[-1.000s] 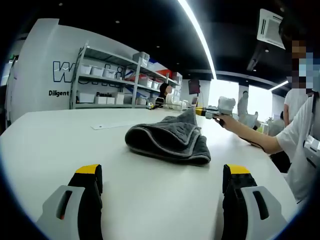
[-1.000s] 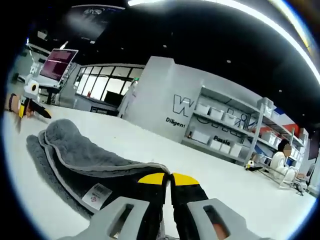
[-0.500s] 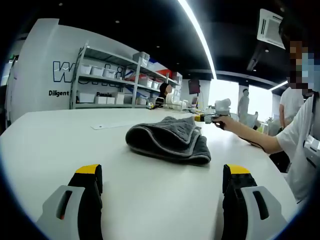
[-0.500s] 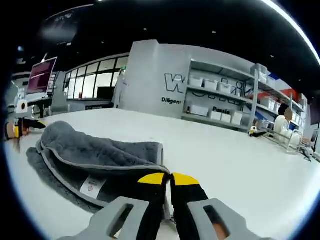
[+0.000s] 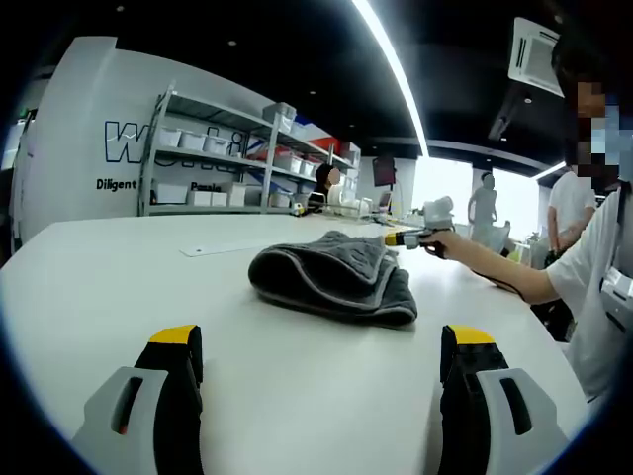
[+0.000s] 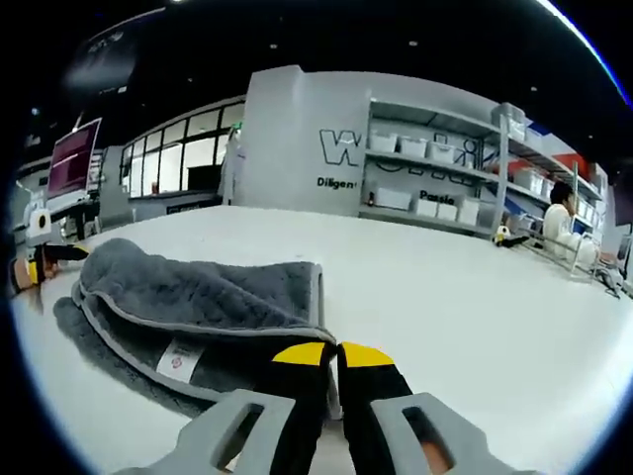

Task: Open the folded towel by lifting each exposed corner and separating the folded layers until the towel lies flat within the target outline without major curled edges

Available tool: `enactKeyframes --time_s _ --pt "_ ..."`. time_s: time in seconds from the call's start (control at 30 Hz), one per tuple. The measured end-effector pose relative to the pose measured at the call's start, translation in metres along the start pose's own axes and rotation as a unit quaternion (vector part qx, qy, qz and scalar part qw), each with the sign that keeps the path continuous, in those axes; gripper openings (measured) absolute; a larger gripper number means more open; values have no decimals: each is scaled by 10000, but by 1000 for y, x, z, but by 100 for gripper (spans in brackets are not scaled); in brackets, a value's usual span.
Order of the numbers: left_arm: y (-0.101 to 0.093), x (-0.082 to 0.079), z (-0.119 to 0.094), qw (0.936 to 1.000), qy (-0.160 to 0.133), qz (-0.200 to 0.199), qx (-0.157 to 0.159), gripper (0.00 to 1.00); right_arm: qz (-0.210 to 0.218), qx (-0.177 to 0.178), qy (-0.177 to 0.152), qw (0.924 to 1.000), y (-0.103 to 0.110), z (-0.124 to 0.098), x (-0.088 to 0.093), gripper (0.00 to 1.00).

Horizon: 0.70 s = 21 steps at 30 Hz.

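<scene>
Your right gripper [image 6: 331, 348] has its jaws pinched on the hemmed corner of the soft, limp grey towel [image 5: 331, 275] lying folded mid-desk [image 5: 119, 287] at 12 o'clock of your wide-open left gripper [image 5: 321, 341], so lift gently.

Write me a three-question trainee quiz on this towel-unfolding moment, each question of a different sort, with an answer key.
1. True or false: the right gripper has its yellow-tipped fingers pressed together on an edge of the folded grey microfibre towel.
2. Multiple choice: the left gripper is A) clamped on the towel, B) open, short of the towel, over the white table, C) shut on a shelf box.
3. Fill in: the small white label is sewn at the towel's ____ edge strip.

Key: 1 true; 2 B; 3 light grey.
</scene>
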<state>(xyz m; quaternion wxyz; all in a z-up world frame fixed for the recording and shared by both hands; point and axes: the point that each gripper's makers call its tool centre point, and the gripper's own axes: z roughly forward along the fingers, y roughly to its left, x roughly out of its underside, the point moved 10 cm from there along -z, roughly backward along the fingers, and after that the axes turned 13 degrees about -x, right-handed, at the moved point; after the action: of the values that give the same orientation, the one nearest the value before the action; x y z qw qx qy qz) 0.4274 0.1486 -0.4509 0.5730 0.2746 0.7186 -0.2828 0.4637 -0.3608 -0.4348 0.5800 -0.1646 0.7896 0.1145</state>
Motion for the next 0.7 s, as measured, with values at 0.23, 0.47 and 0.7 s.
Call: enactKeyframes --time_s 0.23,0.47,0.7 --pt "1 0 0 10000 0 0 2 99 82 -53 105 9999 0 1 2 1" --pt "2 -1 1 10000 -1 -2 1 99 235 -146 81 9996 -1 -2 0 5" --pt "3 -1 1 10000 -4 -5 0 99 207 -342 248 9989 -1 -7 -2 16"
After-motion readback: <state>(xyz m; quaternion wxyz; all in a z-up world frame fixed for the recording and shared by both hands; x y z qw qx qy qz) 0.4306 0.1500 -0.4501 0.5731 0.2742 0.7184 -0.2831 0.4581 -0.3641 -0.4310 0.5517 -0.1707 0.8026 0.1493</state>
